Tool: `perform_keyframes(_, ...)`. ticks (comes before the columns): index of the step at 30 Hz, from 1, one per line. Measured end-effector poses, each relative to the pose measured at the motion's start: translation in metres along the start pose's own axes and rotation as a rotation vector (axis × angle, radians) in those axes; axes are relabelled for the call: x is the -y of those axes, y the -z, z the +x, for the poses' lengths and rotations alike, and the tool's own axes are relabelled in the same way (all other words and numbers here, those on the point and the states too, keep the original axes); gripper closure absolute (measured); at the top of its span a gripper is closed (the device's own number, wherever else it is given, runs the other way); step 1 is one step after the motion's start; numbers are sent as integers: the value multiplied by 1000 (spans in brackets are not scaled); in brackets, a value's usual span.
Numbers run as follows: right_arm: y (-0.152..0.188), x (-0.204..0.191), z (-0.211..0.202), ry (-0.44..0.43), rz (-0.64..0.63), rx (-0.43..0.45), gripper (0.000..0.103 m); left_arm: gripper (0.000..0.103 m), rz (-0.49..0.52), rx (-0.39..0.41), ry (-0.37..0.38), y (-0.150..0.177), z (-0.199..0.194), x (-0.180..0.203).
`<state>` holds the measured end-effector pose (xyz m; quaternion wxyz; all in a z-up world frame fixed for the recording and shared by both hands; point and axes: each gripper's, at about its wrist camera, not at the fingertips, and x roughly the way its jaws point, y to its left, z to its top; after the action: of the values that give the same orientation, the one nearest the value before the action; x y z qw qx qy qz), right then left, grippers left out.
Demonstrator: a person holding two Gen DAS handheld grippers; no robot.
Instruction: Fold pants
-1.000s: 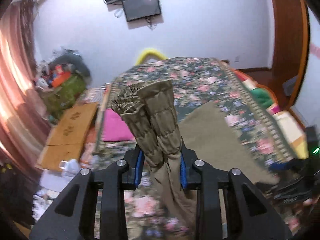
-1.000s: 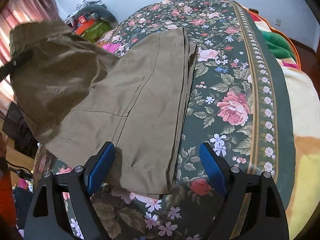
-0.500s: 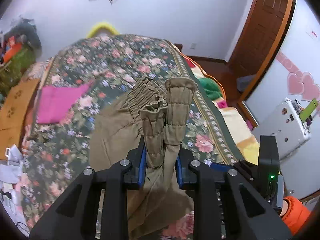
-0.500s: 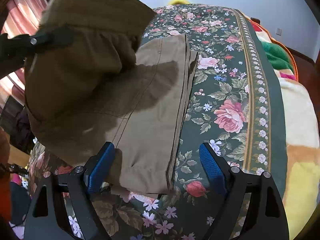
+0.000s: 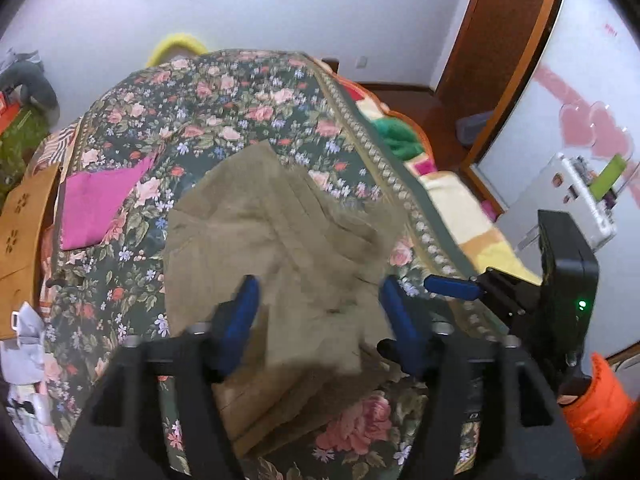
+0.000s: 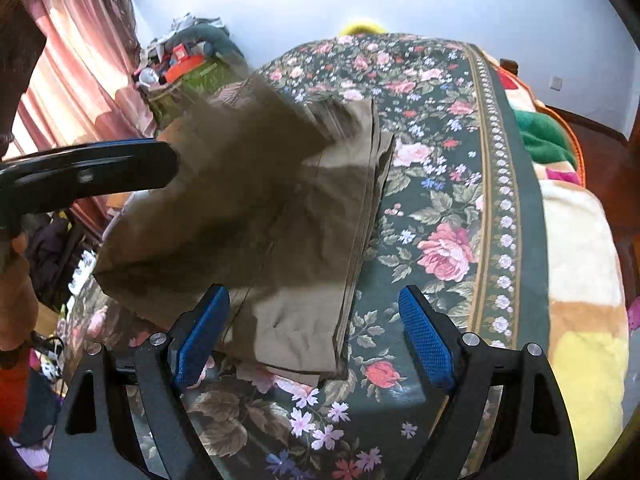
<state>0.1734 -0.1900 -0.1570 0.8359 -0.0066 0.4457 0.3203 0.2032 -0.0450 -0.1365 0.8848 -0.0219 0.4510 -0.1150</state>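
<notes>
The olive-brown pants (image 5: pixel 280 264) lie on the flowered bedspread (image 5: pixel 224 104), with their upper part thrown forward over the lower part and blurred as it drops. My left gripper (image 5: pixel 320 312) is open and empty just above the pants. My right gripper (image 6: pixel 316 332) is open and empty, low over the pants' near hem (image 6: pixel 296 344). In the right wrist view the pants (image 6: pixel 248 200) show a raised flap, and the left gripper's finger (image 6: pixel 92 172) juts in from the left beside it. The right gripper's fingers (image 5: pixel 452 285) show at the right of the left wrist view.
A folded pink cloth (image 5: pixel 96 204) lies on the bed's left side. A striped blanket (image 6: pixel 576 240) covers the bed's right edge. Clutter and a cardboard box (image 5: pixel 24 232) sit on the floor at left. A wooden door (image 5: pixel 504 40) stands at right.
My left gripper has opened and let go of the bunched waistband. The pants' upper part has dropped forward onto the lower part. The right gripper has stayed open in place.
</notes>
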Motion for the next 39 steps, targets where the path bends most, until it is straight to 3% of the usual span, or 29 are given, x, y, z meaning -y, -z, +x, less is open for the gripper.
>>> perform_keyframes(3,-1,4,-5,-5,21,20,19,26,3,41,-31,-2,-11,-7)
perform_keyframes(7,-3,10,-9,0,49,37,19,25,-13,52,-96,-13,-9,-33)
perform_keyframes(15,-8,26,-11,34,98,58,19,23,-106,-50,-134,-48,41,-109)
perform_keyframes(22,-21,46,-16,81,129,87,18,23,-93,-131,-195,-73,100,-147)
perform_keyframes(29,-27,64,-12,106,179,93,18,23,-65,-216,-171,-78,159,-157)
perform_keyframes(33,-27,69,-8,107,201,88,18,22,-37,-315,-221,-67,195,-161)
perform_keyframes(36,-25,69,-6,104,203,79,18,10,37,-326,-258,-55,199,-156)
perform_keyframes(39,-24,66,-7,93,184,67,18,9,85,-324,-288,-40,190,-150)
